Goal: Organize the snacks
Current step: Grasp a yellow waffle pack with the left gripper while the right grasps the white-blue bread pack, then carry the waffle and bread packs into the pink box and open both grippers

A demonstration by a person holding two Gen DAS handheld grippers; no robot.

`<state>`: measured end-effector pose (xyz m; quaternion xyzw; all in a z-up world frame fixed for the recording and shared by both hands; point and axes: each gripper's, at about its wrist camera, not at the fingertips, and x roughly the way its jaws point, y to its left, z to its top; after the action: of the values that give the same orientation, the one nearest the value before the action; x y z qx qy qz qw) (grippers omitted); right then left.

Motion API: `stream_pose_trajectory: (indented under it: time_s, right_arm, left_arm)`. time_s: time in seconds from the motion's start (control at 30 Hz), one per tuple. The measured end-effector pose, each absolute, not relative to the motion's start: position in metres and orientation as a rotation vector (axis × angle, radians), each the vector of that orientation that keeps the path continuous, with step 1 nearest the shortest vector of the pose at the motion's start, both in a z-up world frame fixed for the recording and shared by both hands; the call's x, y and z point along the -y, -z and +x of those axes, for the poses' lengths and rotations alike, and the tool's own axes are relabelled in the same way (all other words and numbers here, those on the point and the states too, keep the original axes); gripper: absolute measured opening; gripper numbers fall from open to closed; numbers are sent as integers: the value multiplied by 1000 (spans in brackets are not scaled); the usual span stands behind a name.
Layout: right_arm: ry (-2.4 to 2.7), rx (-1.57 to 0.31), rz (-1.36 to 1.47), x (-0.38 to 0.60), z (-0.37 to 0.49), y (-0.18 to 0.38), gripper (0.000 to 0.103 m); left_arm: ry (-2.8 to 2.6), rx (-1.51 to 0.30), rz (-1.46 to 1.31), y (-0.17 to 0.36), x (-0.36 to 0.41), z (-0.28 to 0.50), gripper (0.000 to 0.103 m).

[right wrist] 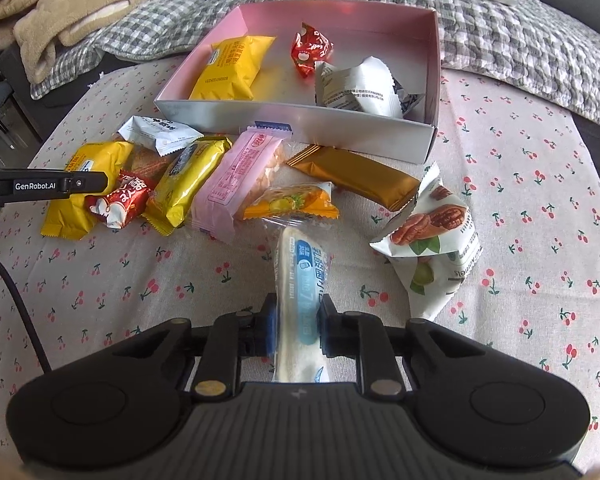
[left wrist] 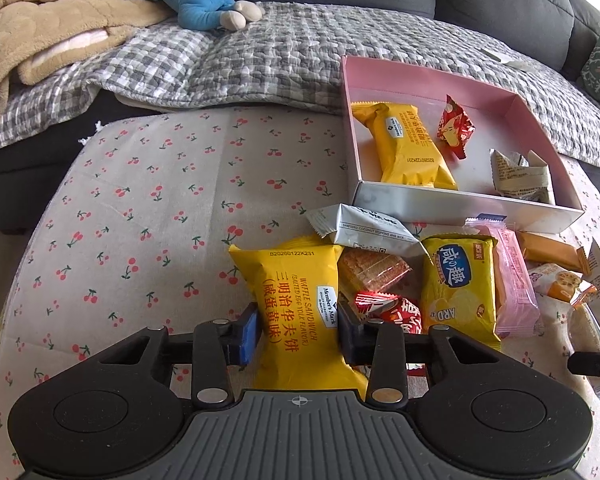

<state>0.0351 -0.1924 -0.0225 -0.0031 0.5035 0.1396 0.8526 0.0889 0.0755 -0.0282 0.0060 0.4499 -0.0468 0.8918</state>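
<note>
Gripping waffle pack, left tool (pinched)

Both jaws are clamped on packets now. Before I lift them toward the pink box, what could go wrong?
1. The left gripper holds the yellow waffle packet near its lower end; it may droop or slip out.
2. The red candy touches that packet and could get dragged along.
3. The right gripper pinches the slim white-and-blue packet; its long free end could snag the pink box wall.

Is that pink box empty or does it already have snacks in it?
Partly filled. The pink box holds a yellow waffle pack, a red candy and a white packet; bare floor remains.
</note>
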Motion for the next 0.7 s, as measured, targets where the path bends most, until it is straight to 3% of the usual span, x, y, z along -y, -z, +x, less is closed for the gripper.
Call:
stream_pose_trajectory:
  time_s: [0.7]
  right_arm:
    - [-374, -958, 121, 197, 27, -19, 18]
  left_arm:
    - [131, -825, -52, -16, -84, 60, 35]
